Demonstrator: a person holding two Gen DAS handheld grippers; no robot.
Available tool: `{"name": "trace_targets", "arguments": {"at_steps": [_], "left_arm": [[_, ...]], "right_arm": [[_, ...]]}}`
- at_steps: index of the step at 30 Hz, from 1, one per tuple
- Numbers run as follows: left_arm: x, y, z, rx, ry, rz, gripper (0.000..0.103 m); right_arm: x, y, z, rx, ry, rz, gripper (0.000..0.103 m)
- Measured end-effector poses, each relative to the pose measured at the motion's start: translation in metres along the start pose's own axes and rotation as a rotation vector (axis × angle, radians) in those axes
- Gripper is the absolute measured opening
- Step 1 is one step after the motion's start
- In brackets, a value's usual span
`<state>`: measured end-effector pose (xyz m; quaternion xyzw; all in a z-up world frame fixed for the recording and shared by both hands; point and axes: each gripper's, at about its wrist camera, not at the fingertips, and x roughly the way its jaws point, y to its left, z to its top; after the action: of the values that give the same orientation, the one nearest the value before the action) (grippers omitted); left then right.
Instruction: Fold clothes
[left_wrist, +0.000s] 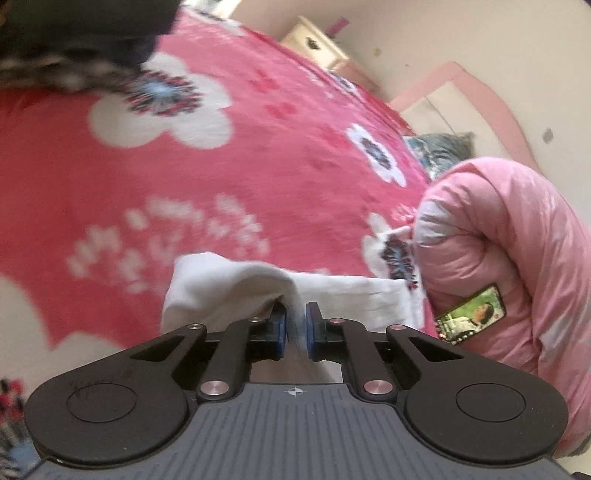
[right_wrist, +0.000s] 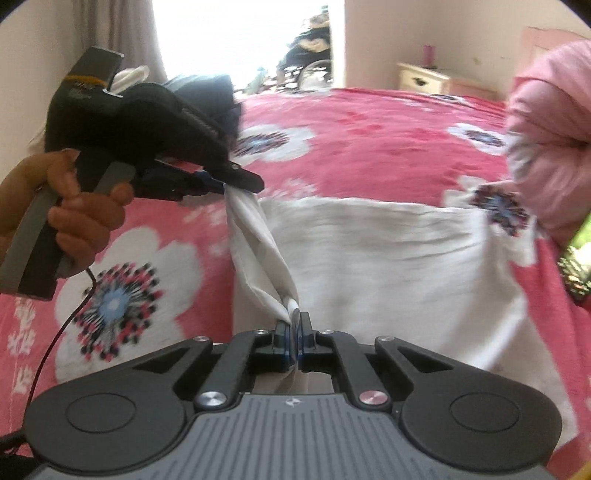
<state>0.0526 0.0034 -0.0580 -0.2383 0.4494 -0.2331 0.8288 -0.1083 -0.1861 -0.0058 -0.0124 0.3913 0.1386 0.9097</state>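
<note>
the right gripper (right_wrist: 295, 325) pinches a corner of the white cloth (right_wrist: 388, 251), and the left gripper (right_wrist: 225, 186) (held in a hand (right_wrist: 79, 218)) nips the same raised edge. beyond both, the cloth lies spread on the pink flowered blanket (right_wrist: 369, 147), a pink bundle (left_wrist: 517, 236) to the right.

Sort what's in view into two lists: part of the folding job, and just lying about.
Job: white garment; left gripper; right gripper, both shut on its edge.
Lying about: pink quilt roll; phone; nightstand; floral bedspread.
</note>
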Motion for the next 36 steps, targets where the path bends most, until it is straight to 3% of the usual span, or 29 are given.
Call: {"name": "trace_targets", "arguments": {"at_steps": [14,26,27,30,36], "left_arm": [[0.096,-0.116,0.002,0.232,0.085,-0.032,0.008],[0.161,-0.152,-0.010,0.316,0.203,-0.054,0.009],[0.163,-0.152,-0.008,0.302,0.209,-0.074,0.010],[0.170,-0.150,-0.003,0.259,0.226,-0.133,0.031],[0.167,-0.137,0.014,0.132,0.203,-0.284,0.032]], "right_arm": [[-0.017,-0.105,0.001,0.188,-0.047,-0.112,0.004],[-0.013,-0.164,-0.014,0.345,-0.009,-0.157,0.003],[-0.012,-0.168,-0.016,0.358,-0.004,-0.161,0.003],[-0.011,-0.179,-0.022,0.395,0.012,-0.173,0.003],[-0.003,-0.197,-0.033,0.494,0.057,-0.167,0.003]]}}
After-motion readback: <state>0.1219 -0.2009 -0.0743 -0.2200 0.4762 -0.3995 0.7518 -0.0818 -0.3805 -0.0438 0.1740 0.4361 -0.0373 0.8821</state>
